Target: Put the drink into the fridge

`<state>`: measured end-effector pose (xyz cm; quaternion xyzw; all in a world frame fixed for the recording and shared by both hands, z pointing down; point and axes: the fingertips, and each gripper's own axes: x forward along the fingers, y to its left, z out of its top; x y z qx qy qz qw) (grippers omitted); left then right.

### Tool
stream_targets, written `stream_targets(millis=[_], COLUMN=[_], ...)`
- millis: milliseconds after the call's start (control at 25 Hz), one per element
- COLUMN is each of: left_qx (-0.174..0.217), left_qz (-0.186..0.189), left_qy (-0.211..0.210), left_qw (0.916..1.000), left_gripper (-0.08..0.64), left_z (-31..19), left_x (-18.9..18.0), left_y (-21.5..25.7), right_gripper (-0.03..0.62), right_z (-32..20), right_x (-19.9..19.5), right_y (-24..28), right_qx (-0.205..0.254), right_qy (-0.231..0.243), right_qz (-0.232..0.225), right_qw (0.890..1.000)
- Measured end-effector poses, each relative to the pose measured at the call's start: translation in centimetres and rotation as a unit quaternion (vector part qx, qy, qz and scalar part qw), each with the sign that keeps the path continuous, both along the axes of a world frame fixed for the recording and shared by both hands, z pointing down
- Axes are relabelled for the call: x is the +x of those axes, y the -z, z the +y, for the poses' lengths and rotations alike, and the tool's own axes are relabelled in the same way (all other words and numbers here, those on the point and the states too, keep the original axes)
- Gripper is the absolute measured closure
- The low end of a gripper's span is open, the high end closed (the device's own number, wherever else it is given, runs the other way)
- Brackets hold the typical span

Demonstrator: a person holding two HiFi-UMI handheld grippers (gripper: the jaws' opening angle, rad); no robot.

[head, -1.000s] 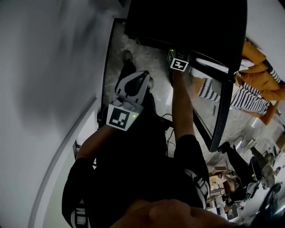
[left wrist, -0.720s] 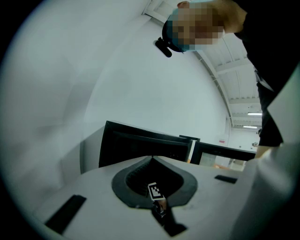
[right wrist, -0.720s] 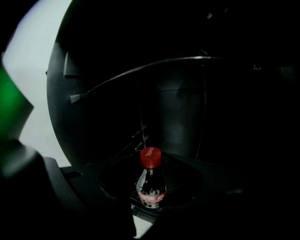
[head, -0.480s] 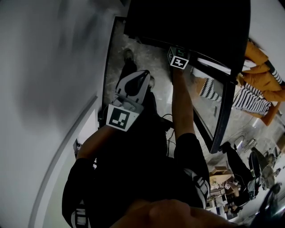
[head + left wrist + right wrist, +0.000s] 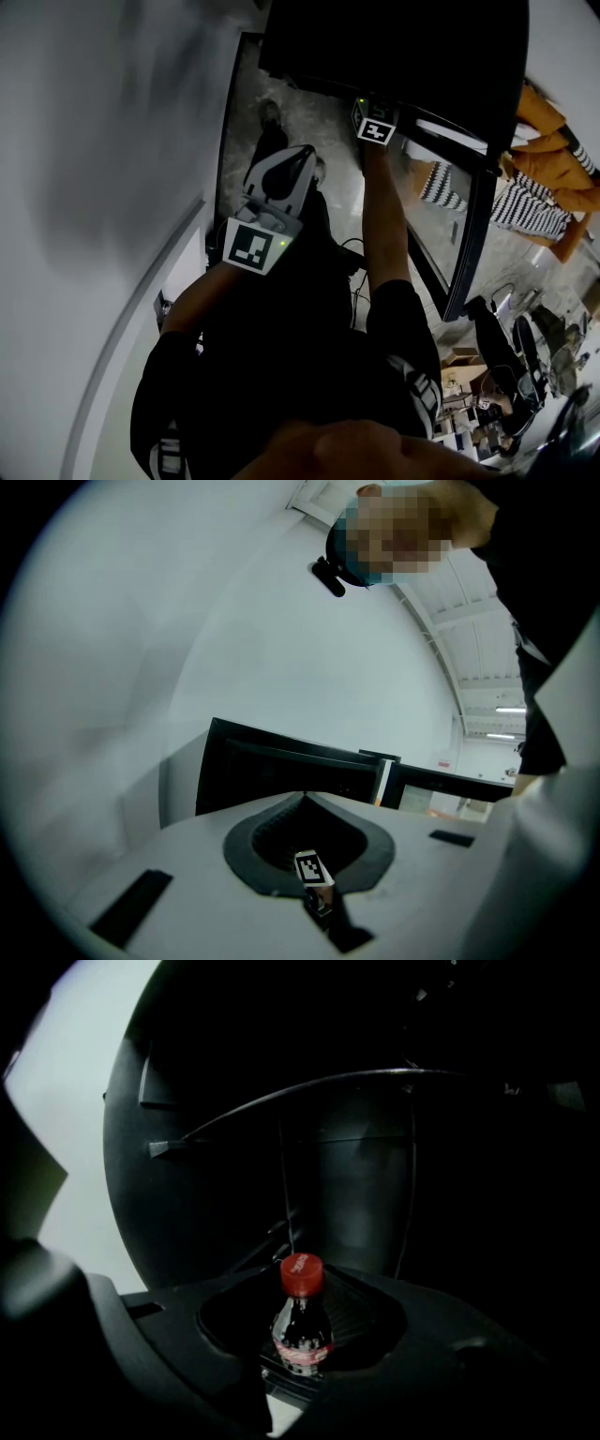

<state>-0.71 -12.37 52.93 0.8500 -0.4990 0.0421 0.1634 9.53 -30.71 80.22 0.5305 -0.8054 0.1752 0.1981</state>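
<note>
The drink is a small dark cola bottle [image 5: 302, 1335] with a red cap [image 5: 302, 1274]. My right gripper [image 5: 305, 1290] is shut on it and holds it upright between the black pads. It sits inside the dark fridge [image 5: 394, 47], under a wire shelf [image 5: 309, 1091]. In the head view only the right gripper's marker cube [image 5: 375, 123] shows at the fridge opening; its jaws and the bottle are hidden there. My left gripper [image 5: 302, 157] hangs low in front of my body, shut and with nothing in it. Its tips meet in the left gripper view [image 5: 305, 797].
The fridge's glass door [image 5: 469, 234] stands swung open to the right of my right arm. A white wall [image 5: 94, 187] runs along the left. Striped and orange things [image 5: 544, 159] lie beyond the door. Cluttered floor and a person's dark legs [image 5: 497, 347] are at lower right.
The right gripper's marker cube has edged slightly farther toward the fridge interior. The left gripper has stayed put.
</note>
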Motion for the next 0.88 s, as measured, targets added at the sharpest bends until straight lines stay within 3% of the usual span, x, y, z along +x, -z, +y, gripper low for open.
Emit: stream_targets(millis=[240,880], left_qx=[0.000,0.002], left_qz=[0.001,0.003], left_qy=[-0.002,-0.002], left_qw=[1.0000,1.0000], left_gripper=[0.555,0.555], left_z=[0.1,0.0], left_x=[0.1,0.3], left_y=[0.0,0.3], right_gripper=[0.466,0.462], right_z=[0.1,0.2], right_x=[-0.5,-0.5], right_y=[1.3,2.0], right_qx=[0.024,0.037], right_qy=[0.011,0.008], right_qz=[0.008,0.032], right_qw=[1.000,0.999])
